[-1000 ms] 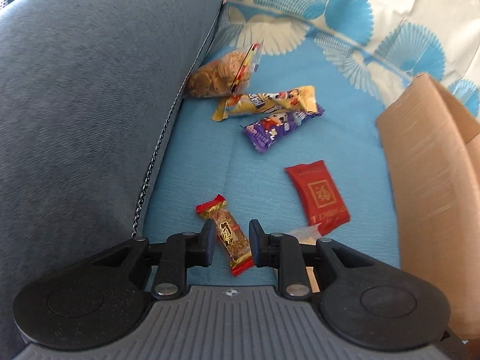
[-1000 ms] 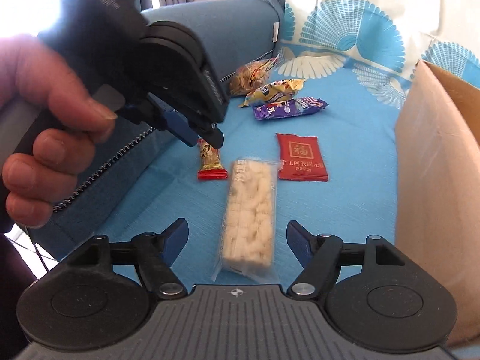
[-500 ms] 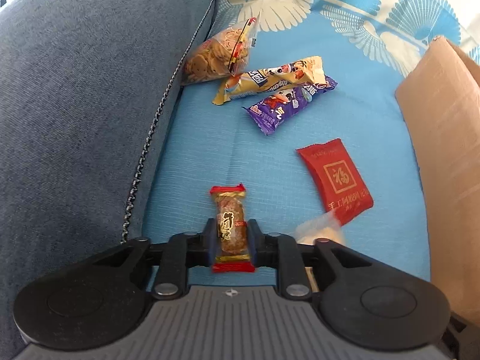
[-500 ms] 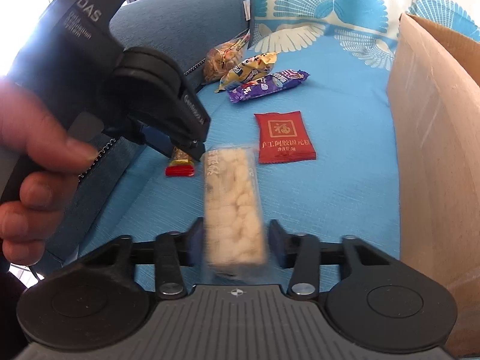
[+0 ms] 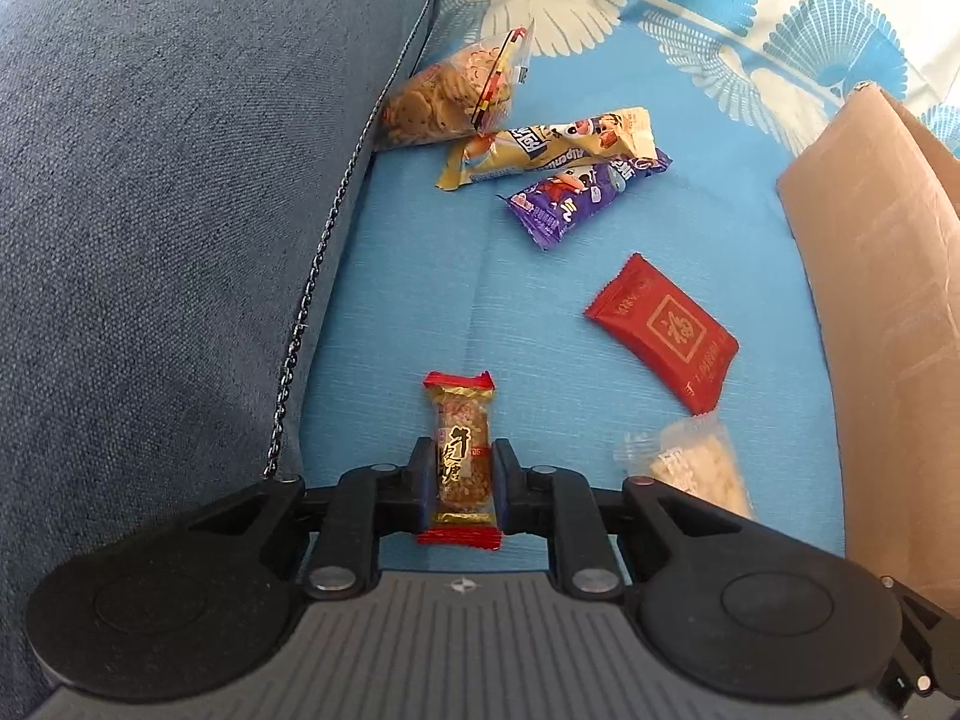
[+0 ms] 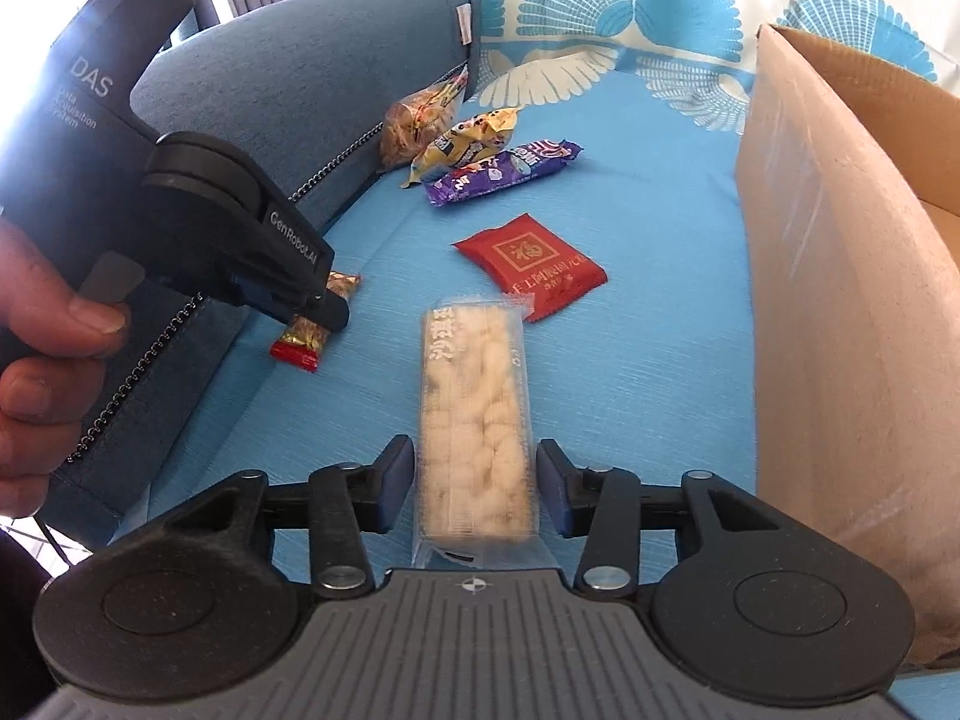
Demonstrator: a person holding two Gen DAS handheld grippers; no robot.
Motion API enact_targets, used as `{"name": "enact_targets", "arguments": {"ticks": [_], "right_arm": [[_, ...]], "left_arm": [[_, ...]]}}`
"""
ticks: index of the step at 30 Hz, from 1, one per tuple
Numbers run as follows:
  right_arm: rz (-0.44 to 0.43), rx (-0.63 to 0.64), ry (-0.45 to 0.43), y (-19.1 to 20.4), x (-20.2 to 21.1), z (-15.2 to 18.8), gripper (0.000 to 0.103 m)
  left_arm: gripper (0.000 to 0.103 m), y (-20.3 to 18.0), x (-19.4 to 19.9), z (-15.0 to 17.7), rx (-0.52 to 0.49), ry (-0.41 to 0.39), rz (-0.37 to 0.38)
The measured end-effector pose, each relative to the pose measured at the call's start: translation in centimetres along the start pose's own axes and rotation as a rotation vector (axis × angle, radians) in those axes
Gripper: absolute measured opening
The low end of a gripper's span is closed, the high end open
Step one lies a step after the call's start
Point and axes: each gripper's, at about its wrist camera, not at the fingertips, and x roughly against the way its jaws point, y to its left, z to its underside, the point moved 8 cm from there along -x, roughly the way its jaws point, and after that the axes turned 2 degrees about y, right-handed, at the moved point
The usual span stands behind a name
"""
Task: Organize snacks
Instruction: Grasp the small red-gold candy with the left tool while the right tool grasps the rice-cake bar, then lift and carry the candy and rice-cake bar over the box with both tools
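Blue sofa seat [image 5: 420,312], with a grey-blue cushion [image 5: 150,180] along one side and a cardboard box [image 6: 840,312] along the other. Left gripper [image 5: 462,480] pinching a peanut candy bar [image 5: 461,456] across its middle, pads pressed on both long sides, red wrapper ends sticking out front and back. Right gripper [image 6: 474,483] set around the near end of a clear-wrapped rice cracker bar [image 6: 474,420], fingers close against both sides; firm contact impossible to judge through the blur. Held by a hand [image 6: 36,348] at the edge of the right wrist view.

Placed relative to the cardboard box: red square packet [image 5: 663,330] flat on the seat, near the box wall; purple snack packet [image 5: 582,195] and yellow snack packet [image 5: 546,144] farther off, touching each other; clear bag of biscuits [image 5: 450,96] farthest, leaning against the cushion.
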Motion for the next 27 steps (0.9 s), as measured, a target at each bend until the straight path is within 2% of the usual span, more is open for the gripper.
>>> {"name": "enact_targets", "arguments": {"ticks": [16,19,20,27], "right_arm": [[0.013,-0.002,-0.005,-0.1,-0.9,-0.1,0.048],[0.009,-0.003,-0.008,-0.2,-0.8,-0.1,0.039],[0.007,-0.003,-0.01,-0.2,-0.8,-0.2,0.039],[0.011,0.005,-0.091,-0.2,1.0,-0.7,0.038]], "left_arm": [[0.02,-0.6,-0.3,0.0,-0.047,-0.008,-0.024],[0.02,-0.6,-0.3,0.0,-0.046,-0.009,-0.023],[0.02,-0.5,-0.2,0.0,-0.041,-0.011,-0.024],[0.019,-0.8,1.6,-0.5,0.002,-0.081,-0.004]]}}
